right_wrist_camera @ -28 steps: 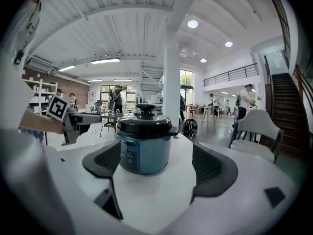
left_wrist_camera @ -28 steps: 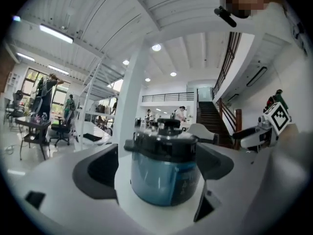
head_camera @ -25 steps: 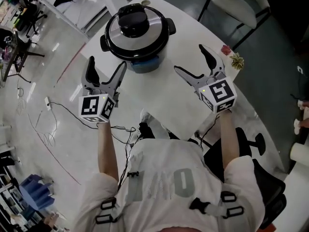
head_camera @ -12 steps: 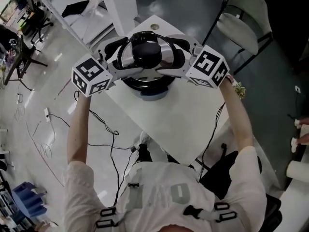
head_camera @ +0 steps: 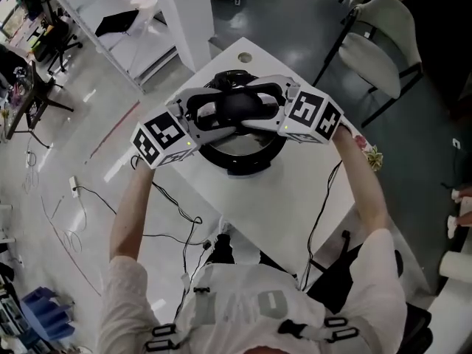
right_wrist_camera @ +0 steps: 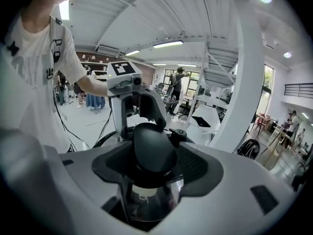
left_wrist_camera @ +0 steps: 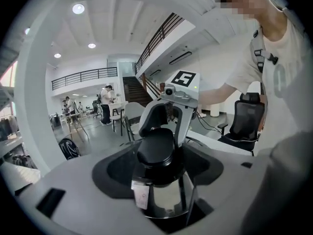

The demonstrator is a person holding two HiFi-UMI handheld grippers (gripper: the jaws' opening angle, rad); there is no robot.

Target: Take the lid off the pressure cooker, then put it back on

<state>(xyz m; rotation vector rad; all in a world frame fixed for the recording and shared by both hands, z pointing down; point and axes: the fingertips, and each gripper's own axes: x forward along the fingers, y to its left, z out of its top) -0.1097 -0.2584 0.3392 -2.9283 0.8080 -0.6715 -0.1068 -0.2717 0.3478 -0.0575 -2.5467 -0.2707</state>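
Two grippers are mine, one in each hand, and both are on the pressure cooker (head_camera: 221,157). The pressure cooker stands on the white table (head_camera: 287,205), right in front of me. Its shiny lid (head_camera: 240,143) sits on top of it. The black knob (head_camera: 236,108) sticks up from the middle of the lid.

My left gripper (left_wrist_camera: 159,155) comes at the knob from the left side of the pressure cooker. My right gripper (right_wrist_camera: 155,155) comes at it from the right side. They face each other over the lid, and their tips cross by the knob.

The fingers of both grippers have just been closing. The knob is between them. The dark pads (left_wrist_camera: 115,168) of my left gripper now pinch the knob on its sides. The dark pads (right_wrist_camera: 200,165) of my right gripper pinch the same knob too.

Looking along my left gripper, I see the right one just behind the knob. Looking along my right gripper, I see the left one just behind the knob.

My left marker cube (head_camera: 166,135) is just off the left side of the pressure cooker. My right marker cube (head_camera: 313,116) is just off the right side. Both my arms reach out over the table toward the pressure cooker.

A chair (head_camera: 376,50) stands past the pressure cooker, off to the right. A white post (head_camera: 188,13) stands past it on the left.
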